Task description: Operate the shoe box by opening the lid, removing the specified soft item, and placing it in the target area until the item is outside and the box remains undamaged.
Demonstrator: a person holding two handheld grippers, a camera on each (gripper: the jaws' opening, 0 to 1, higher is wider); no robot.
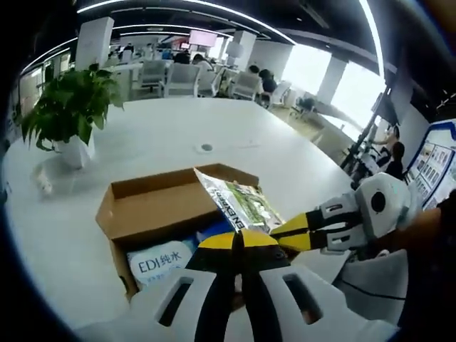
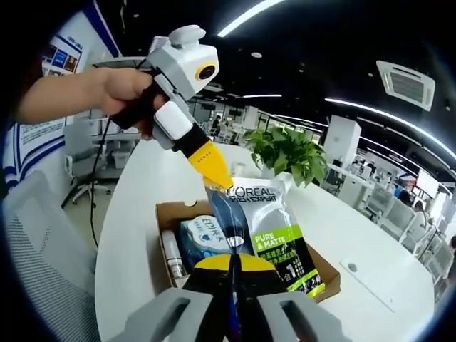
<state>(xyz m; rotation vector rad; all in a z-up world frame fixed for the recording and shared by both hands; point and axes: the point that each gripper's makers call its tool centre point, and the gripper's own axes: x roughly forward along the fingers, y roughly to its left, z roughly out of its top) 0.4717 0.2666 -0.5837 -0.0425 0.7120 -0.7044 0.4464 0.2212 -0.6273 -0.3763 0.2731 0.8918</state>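
1. My right tool (image 2: 231,265) and left tool (image 2: 214,165) both pinched the pouch (image 2: 274,231), labelled "L'OREAL MEN EXPERT, PURE & MATTE", above the box (image 2: 169,212).
2. The left gripper view showed "EDI" on a pack (image 1: 162,261) inside.

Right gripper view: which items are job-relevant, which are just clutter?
Job: open brown cardboard shoe box; green-and-black L'Oreal soft pouch, pinched by both claws: left, right.
Clutter: blue-and-white EDI wipes pack in box; potted green plant; white round table.
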